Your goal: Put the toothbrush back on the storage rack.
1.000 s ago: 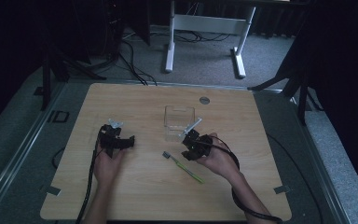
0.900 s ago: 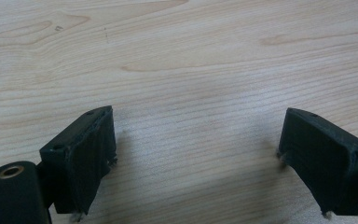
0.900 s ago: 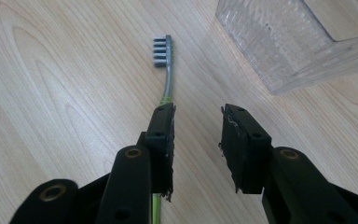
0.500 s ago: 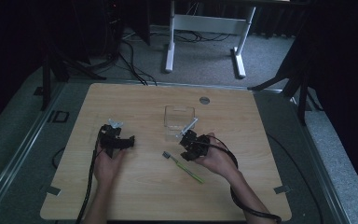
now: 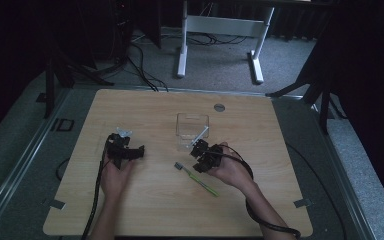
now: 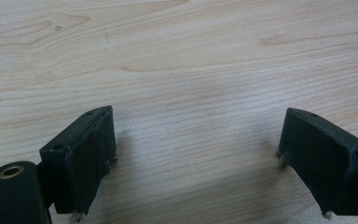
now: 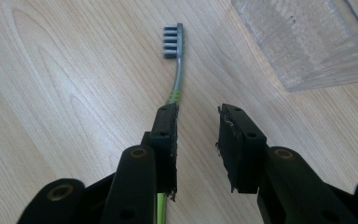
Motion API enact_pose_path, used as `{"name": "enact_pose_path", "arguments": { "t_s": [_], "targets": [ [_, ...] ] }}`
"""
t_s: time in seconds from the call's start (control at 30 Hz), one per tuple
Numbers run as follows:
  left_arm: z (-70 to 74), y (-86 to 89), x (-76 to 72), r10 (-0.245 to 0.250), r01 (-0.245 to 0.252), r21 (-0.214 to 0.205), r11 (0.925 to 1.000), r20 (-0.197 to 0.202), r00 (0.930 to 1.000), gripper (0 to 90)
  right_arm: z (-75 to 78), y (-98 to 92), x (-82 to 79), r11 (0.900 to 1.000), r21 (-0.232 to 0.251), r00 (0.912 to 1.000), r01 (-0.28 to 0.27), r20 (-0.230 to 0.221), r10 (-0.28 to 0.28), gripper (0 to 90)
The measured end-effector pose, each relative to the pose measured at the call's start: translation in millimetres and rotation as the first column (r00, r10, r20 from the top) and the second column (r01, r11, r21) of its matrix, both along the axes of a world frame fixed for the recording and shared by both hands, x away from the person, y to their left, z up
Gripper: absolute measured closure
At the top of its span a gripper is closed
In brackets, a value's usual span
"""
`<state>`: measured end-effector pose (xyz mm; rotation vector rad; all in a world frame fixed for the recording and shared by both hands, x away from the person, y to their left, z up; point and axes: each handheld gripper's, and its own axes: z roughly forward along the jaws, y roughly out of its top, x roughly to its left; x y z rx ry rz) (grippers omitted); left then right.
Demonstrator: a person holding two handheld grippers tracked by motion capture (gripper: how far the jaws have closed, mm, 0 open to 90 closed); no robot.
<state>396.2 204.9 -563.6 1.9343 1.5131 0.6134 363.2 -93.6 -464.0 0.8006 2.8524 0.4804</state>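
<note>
I see the green toothbrush (image 7: 177, 74) flat near the worktop's (image 5: 280, 200) middle, just short of the clear box (image 7: 307, 42). My right gripper (image 7: 198, 140) hovers half-open, left jaw over its handle, nothing gripped. My left gripper (image 6: 196, 154) gapes wide, empty.

Dim room, grey carpet (image 5: 220, 60), white desk frame (image 5: 220, 30)

Left gripper (image 6: 193, 154) agape; right gripper (image 7: 198, 140) parted, empty.

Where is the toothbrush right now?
The toothbrush lies flat on the wooden table, just in front of the clear box in the high view. It sits beside the right gripper, whose open jaws hover over its handle.
</note>
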Motion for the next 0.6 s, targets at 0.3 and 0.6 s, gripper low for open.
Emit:
{"name": "enact_pose_path", "arguments": {
  "t_s": [0.3, 0.6],
  "targets": [
    [0.0, 0.1, 0.0, 0.000, 0.000, 0.001, 1.0000, 0.000, 1.0000, 11.4, -1.5, 2.8, 1.0, 0.9998, -0.022, 0.9998, 0.000, -0.021, 0.000, 68.2],
    [0.0, 0.0, 0.0, 0.000, 0.000, 0.000, 1.0000, 0.000, 1.0000, 11.4, -5.3, 7.0, 1.1, 0.9990, -0.043, 0.9988, -0.011, -0.049, 0.009, 69.1]
  ]
}}
